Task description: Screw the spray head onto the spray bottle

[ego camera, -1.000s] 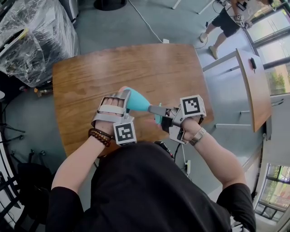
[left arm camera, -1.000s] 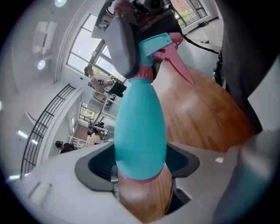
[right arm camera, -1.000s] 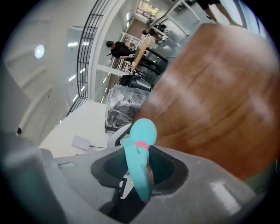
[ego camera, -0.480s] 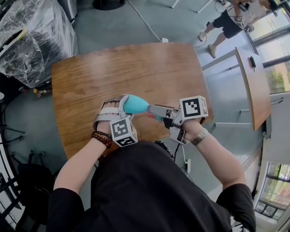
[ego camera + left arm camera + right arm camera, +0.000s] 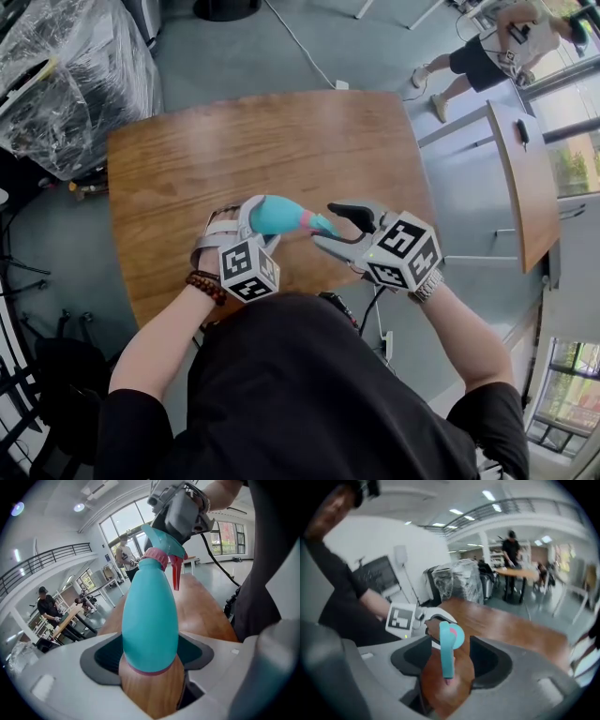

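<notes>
left gripper (image 5: 246, 214) clamping fat end of teal egg-shaped plastic spray bottle (image 5: 272, 216), holding it sideways, above brown wooden table (image 5: 281, 141). right gripper (image 5: 342, 230) jaws just been opening, now standing wide, pads pressing on nothing. teal spray head with pink collar (image 5: 319, 225) sitting on bottle's neck, poking between those open jaws. person (image 5: 478, 47) standing on floor beyond table's far corner.

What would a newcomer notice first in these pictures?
The turquoise spray bottle, clamped in the left gripper above the wooden table, its spray head pointing at the right gripper. That gripper's jaws have just been opening and stand apart around the spray head.
</notes>
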The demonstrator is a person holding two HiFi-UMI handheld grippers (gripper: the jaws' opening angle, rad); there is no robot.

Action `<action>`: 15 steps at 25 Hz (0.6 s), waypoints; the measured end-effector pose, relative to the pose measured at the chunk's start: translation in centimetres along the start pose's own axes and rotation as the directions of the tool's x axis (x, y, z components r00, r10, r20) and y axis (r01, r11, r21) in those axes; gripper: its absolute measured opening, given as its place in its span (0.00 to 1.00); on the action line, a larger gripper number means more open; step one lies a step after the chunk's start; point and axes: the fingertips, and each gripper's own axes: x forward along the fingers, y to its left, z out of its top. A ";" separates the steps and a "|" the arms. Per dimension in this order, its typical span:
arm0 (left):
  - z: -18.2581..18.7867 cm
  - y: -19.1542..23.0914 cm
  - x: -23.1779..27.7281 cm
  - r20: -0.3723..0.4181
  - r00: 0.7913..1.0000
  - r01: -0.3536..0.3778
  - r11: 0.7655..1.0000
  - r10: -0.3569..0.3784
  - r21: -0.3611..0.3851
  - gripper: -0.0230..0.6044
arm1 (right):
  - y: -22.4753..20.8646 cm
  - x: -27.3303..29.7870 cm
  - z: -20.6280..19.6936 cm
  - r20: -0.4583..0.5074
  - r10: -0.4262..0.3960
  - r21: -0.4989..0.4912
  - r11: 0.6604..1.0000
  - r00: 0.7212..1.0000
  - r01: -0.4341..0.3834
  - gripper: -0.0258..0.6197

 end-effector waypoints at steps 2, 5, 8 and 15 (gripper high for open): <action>0.4 0.2 -0.3 0.016 1.000 0.003 1.000 -0.003 -0.010 0.64 | 0.7 -0.2 0.3 -0.021 -0.064 -0.296 0.954 0.998 0.055 0.41; 1.0 0.4 -0.6 0.031 1.000 0.004 1.000 -0.003 -0.014 0.64 | 1.8 -0.2 1.1 0.004 -0.099 -0.516 0.852 0.995 0.087 0.33; 1.4 0.3 -0.8 0.043 0.999 0.009 1.000 -0.008 -0.011 0.64 | 2.2 0.0 1.2 0.008 -0.129 -0.635 0.765 0.992 0.105 0.28; 1.5 -0.1 -1.0 0.060 0.998 0.026 1.000 -0.026 -0.007 0.64 | 2.6 0.0 0.9 -0.024 -0.195 -0.774 0.625 0.980 0.105 0.22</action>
